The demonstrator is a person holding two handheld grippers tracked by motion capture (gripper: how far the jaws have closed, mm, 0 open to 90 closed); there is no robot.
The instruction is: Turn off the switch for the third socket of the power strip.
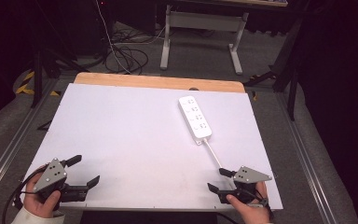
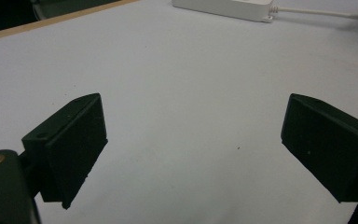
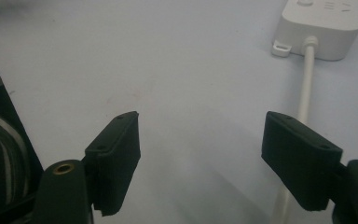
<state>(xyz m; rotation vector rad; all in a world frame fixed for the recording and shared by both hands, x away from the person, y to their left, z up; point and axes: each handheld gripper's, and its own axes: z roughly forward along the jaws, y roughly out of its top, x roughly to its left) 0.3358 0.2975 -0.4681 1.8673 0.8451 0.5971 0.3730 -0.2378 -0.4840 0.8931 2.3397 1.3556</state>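
While lying flat on white board, power strip sits in far right part, long axis running away from person, its cord leaving near end and trailing back toward right gripper. Seen from right gripper view as white block w/ cord passing just beside right-hand jaw. From left gripper view, strip is well apart, at top edge.

Left gripper held well left of strip, near front edge of board, jaws wide apart, nothing between. Right gripper also spread wide, empty, just beside cord, nearer to person than strip.

Handling, as judgement: rigid plastic shell, prob. light to moderate weight, smooth so may slip under hard pads; not fragile. Best taken across narrow width, about mid-length, to keep balance. Cord stiff-ish but bends, will drag behind and may pull strip askew; could be pinched separately close to strip end.

Room: big bare area of board left of strip, free for sliding or turning. Right edge of board near to strip, far wooden edge just beyond its far end, so less margin on those sides
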